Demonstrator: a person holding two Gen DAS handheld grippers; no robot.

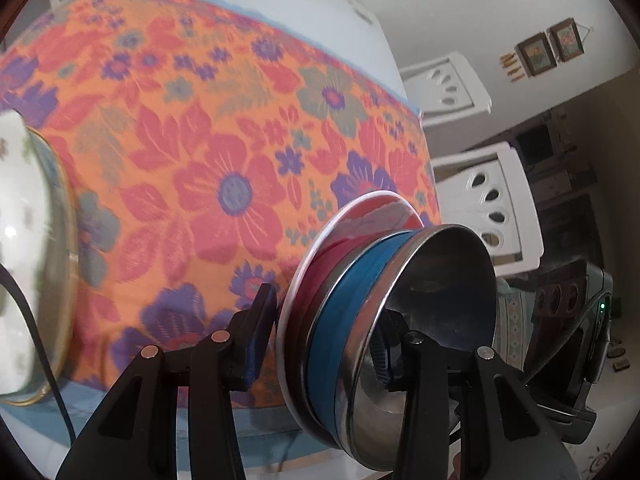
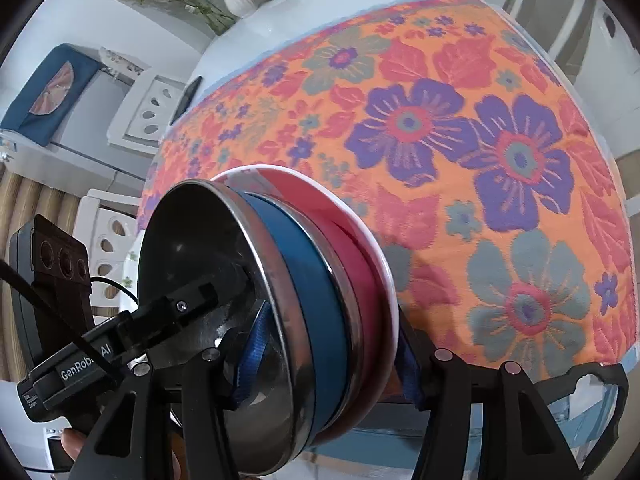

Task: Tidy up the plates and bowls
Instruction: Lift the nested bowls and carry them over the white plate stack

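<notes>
Now both tools, left (image 1: 320, 344) and right (image 2: 328, 348), clamp bowl stack (image 1: 356, 320) edgewise.

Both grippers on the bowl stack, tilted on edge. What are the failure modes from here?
1. The nested stack, steel bowl, blue bowl, red bowl and white plate, is held on edge, so a piece may slide out.
2. The left gripper and right gripper clamp opposite rims; uneven motion could twist the stack loose.
3. The white floral bowl sits close, so it may get knocked.
</notes>
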